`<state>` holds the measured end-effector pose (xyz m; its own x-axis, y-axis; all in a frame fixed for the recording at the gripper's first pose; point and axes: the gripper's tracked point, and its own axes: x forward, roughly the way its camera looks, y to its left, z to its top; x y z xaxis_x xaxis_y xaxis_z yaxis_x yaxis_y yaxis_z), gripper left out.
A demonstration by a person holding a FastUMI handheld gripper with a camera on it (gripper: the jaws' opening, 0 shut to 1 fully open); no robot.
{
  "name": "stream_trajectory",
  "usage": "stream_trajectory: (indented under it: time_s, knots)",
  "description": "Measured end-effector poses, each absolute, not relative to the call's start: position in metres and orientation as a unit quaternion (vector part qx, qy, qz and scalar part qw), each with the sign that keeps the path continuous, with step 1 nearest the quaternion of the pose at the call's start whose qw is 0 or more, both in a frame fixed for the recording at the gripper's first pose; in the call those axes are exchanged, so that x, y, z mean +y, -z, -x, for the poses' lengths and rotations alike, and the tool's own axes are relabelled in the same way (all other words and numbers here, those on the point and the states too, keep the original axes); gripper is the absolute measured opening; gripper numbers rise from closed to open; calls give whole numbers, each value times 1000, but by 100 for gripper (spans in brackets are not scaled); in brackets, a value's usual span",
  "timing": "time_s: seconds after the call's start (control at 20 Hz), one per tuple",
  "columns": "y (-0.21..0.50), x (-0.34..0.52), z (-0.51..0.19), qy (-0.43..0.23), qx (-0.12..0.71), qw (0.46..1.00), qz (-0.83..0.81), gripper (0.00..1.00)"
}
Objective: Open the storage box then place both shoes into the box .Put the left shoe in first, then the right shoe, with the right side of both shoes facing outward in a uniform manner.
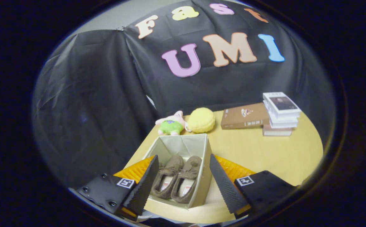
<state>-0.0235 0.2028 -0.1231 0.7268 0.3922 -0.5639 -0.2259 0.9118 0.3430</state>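
Gripper view shows my table [264, 157] carrying the open storage box [206, 164], both shoes [176, 179] side by side inside. They look soft and light (best pinched at the heel collar, I judge). My claw [183, 186] hangs wide apart around the box, gripping nothing.

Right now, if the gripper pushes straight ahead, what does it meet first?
Likely the two shoes lying in the open storage box, between the gripper's open fingers; depth is unclear.
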Motion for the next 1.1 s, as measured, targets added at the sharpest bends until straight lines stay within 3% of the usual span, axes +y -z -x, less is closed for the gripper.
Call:
stream_trajectory:
  time_s: [0.75,1.1]
  knots:
    - [35,18,2,-69,165,983,-38,100]
    - [29,-47,9,-21,144,989,-19,100]
